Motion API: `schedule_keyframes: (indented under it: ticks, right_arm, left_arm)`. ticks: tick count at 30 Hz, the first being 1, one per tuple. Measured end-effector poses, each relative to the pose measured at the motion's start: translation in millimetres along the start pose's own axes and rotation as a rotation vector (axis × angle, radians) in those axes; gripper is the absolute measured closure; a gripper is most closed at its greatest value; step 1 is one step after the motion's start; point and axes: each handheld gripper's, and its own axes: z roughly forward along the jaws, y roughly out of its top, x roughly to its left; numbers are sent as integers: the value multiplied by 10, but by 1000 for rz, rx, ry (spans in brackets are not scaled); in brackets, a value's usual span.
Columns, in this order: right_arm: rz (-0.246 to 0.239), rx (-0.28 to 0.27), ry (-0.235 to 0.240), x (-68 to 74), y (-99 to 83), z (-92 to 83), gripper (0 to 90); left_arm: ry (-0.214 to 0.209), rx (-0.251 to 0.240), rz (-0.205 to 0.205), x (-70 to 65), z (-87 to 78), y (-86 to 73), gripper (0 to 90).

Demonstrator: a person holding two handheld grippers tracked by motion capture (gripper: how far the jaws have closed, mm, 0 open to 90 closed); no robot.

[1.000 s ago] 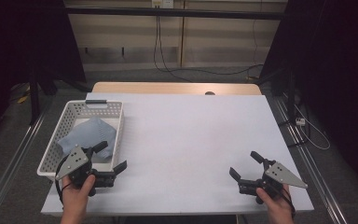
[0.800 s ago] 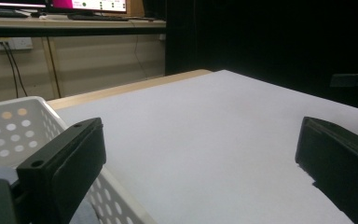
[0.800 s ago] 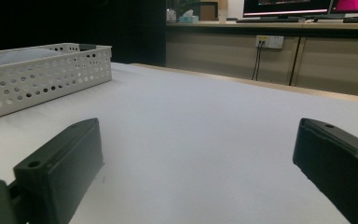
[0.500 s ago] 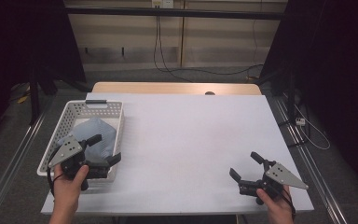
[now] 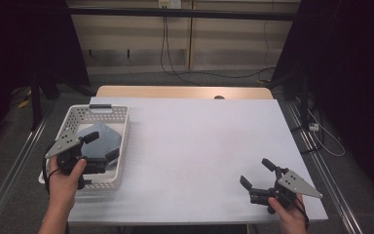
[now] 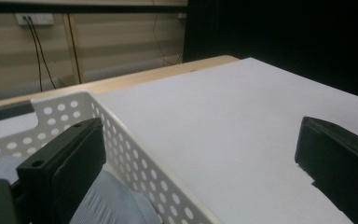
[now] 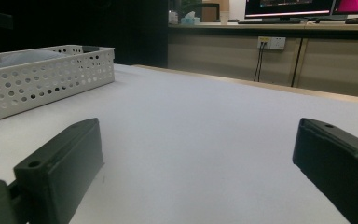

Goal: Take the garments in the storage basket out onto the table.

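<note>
Left tongs gape empty over the white basket at the counter's left, right tongs gape idle; I'd pinch the soft, light grey cloth inside by a raised fold.

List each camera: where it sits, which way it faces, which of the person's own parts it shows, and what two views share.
High view: above the near edge, looking forward and down at the table; both forearms, left gripper, right gripper.
Left gripper view: on the left gripper, facing the basket wall and grey cloth; open jaws.
Right gripper view: low on the right gripper, facing across the table; open jaws.
Shared: all three show the basket.
</note>
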Motion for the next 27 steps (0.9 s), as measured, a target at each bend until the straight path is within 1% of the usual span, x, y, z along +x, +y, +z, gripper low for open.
schedule_keyframes:
  ticks: [2, 3, 4, 6, 9, 11, 13, 15, 17, 20, 21, 24, 26, 27]
  right_arm:
    - [-1, 1, 1, 1, 0, 0, 11]
    - [-1, 1, 2, 3, -1, 2, 11]
    - [-3, 3, 3, 3, -2, 2, 11]
    - [-2, 3, 4, 5, -2, 3, 11]
    - [-3, 4, 4, 7, -4, 3, 11]
    - [-2, 3, 3, 10, -3, 3, 11]
    - [-6, 3, 6, 12, -1, 2, 10]
    - [-6, 4, 7, 16, -1, 5, 11]
    - [-6, 4, 8, 16, -2, 6, 11]
    - [-8, 5, 8, 14, -3, 9, 11]
    - [-8, 5, 8, 14, -3, 9, 11]
    - [-5, 4, 8, 16, -2, 3, 11]
    - [-6, 3, 8, 12, -3, 1, 11]
    - [-6, 3, 8, 12, -3, 1, 11]
  left_arm:
    - [3, 1, -6, 18, 0, 6, 19]
    - [10, -6, -1, 23, -2, 10, 20]
    - [12, 7, 9, 33, -10, 32, 19]
    - [10, 6, 8, 34, -13, 46, 20]
    - [11, 22, 21, 51, -17, 87, 21]
    - [19, 34, 23, 80, -11, 114, 21]
    - [31, 51, 39, 126, -4, 142, 22]
    - [46, 62, 41, 171, 6, 162, 21]
    - [54, 89, 47, 225, 22, 183, 22]
    - [71, 108, 57, 294, 42, 203, 23]
    - [80, 105, 52, 314, 51, 208, 23]
    - [99, 119, 51, 379, 75, 232, 23]
    - [101, 134, 53, 405, 96, 239, 23]
    - [102, 149, 57, 422, 109, 241, 23]
